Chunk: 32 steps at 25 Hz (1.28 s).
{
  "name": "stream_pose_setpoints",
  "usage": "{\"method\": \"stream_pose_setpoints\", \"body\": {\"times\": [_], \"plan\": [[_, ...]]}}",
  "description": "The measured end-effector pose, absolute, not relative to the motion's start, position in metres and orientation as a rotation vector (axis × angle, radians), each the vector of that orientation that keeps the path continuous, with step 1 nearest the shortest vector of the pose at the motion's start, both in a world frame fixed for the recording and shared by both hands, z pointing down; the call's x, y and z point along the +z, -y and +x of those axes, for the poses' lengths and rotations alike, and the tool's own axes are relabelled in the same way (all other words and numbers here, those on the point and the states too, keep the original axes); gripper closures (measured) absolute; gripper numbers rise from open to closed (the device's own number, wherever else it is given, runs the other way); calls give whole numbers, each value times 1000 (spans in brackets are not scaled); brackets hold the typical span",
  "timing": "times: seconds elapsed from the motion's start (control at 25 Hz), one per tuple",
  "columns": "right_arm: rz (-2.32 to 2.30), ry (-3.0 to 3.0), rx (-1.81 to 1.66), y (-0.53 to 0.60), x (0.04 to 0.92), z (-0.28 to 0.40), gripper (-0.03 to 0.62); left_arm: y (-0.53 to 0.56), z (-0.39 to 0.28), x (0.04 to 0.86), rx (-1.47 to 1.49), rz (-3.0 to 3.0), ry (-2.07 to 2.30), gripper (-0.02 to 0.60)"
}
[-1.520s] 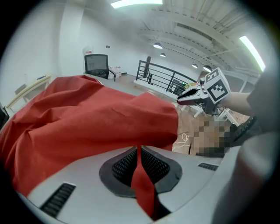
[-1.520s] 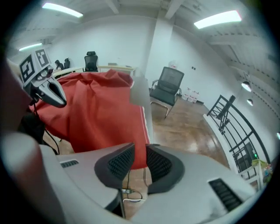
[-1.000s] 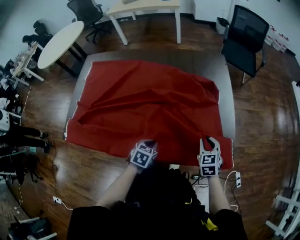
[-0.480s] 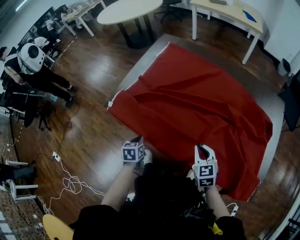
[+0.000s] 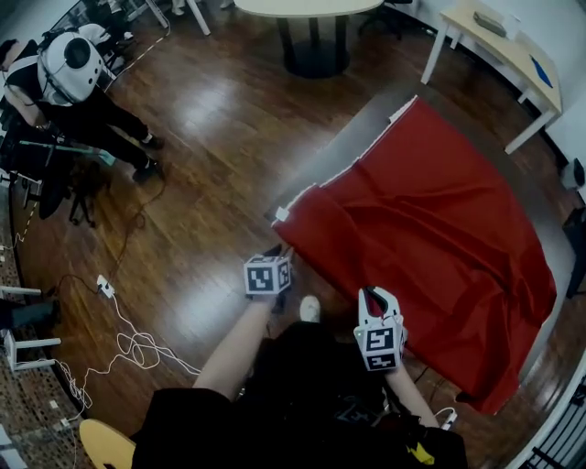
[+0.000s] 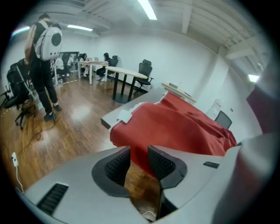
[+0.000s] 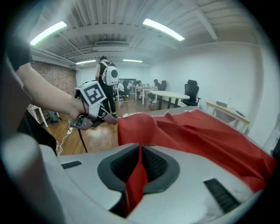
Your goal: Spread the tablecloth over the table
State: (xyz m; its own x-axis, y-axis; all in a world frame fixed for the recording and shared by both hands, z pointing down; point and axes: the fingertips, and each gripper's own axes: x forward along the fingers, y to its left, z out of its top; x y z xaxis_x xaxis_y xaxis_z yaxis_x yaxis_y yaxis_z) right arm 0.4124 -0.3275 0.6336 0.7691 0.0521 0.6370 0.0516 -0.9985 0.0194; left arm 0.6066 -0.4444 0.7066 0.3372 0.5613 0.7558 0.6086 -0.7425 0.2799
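The right gripper (image 7: 140, 151) clamps the tablecloth (image 5: 439, 211) edge; the left gripper (image 6: 139, 151), jaws just opening, empty, faces its corner.

Two hand-held grippers at lower centre: left gripper (image 5: 276, 251) and right gripper (image 5: 374, 298). One red tablecloth (image 5: 439, 220). Three tables: grey table (image 5: 362, 137) under the cloth, oval table (image 5: 307, 7) at top centre, wooden table (image 5: 499, 46) at upper right. One standing person (image 5: 69, 82), upper left.
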Motion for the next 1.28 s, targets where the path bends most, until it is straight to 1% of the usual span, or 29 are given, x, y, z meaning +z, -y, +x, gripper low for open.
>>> {"method": "stream_pose_setpoints", "body": {"times": [0.16, 0.44, 0.52, 0.64, 0.72, 0.92, 1.12, 1.28], "plan": [[2906, -27, 1081, 347, 634, 447, 568, 447, 656, 714, -1543, -2630, 1072, 453], [2862, -3, 1168, 347, 648, 478, 568, 438, 659, 733, -1713, -2645, 1114, 453], [2853, -3, 1189, 349, 652, 479, 568, 442, 662, 732, -1742, -2692, 1121, 477], [2849, -13, 1219, 352, 656, 475, 569, 457, 672, 729, -1728, -2782, 1065, 565], [2857, -24, 1235, 351, 659, 473, 568, 471, 684, 726, -1699, -2852, 994, 571], [2873, -72, 1270, 342, 672, 471, 569, 505, 700, 727, -1682, -2904, 886, 569], [2886, -134, 1272, 333, 674, 469, 569, 527, 684, 742, -1748, -2852, 806, 560], [2937, -189, 1227, 323, 667, 465, 569, 545, 681, 743, -1705, -2909, 679, 492]]}}
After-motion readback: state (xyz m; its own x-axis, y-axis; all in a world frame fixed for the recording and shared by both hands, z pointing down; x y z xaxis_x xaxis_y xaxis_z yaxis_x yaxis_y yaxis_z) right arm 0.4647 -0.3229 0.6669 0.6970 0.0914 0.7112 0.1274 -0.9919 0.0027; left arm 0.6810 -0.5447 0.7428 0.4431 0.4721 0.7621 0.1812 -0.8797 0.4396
